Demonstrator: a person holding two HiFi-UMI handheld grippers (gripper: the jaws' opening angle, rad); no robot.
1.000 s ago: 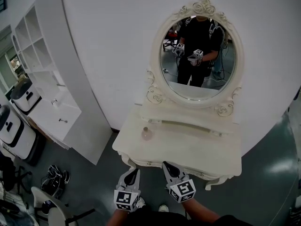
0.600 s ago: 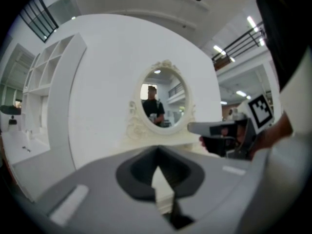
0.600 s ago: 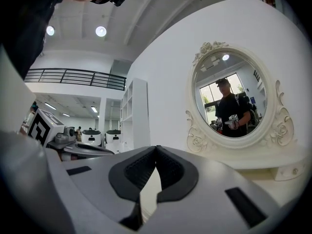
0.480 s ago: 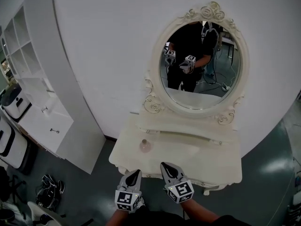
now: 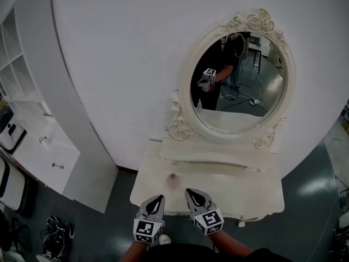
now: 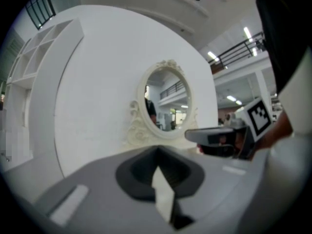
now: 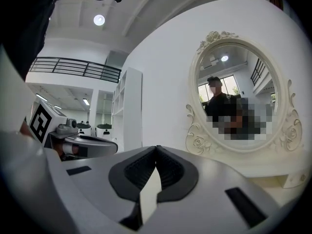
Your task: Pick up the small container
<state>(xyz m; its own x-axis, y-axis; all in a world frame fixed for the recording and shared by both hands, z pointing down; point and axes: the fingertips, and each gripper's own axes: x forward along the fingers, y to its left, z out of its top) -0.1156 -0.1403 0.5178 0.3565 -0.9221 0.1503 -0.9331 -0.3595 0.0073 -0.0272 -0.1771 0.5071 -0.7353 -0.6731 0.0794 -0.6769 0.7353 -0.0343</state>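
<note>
The small container point(image 5: 173, 178), a pale round jar with a cap, stands on the cream dressing table point(image 5: 240, 192), left of its middle and below the oval mirror point(image 5: 240, 81). Both grippers hover side by side at the table's front edge, pointing at it. My left gripper point(image 5: 156, 200) is shut and empty, just short of the jar and a little to its left. Level with it, my right gripper point(image 5: 191, 192) is shut and empty too, a little right of the jar. Neither gripper view shows the jar; the left gripper point(image 6: 157, 151) and right gripper point(image 7: 156, 148) face the mirror.
A tall white shelf unit point(image 5: 32, 91) with drawers stands against the wall at the left. Shoes point(image 5: 54, 225) lie on the dark floor below it. The table's raised back ledge point(image 5: 212, 154) runs under the mirror.
The view has swung right and closer to the dressing table, so the jar now sits nearer the two grippers. Both grippers stay shut and side by side.
</note>
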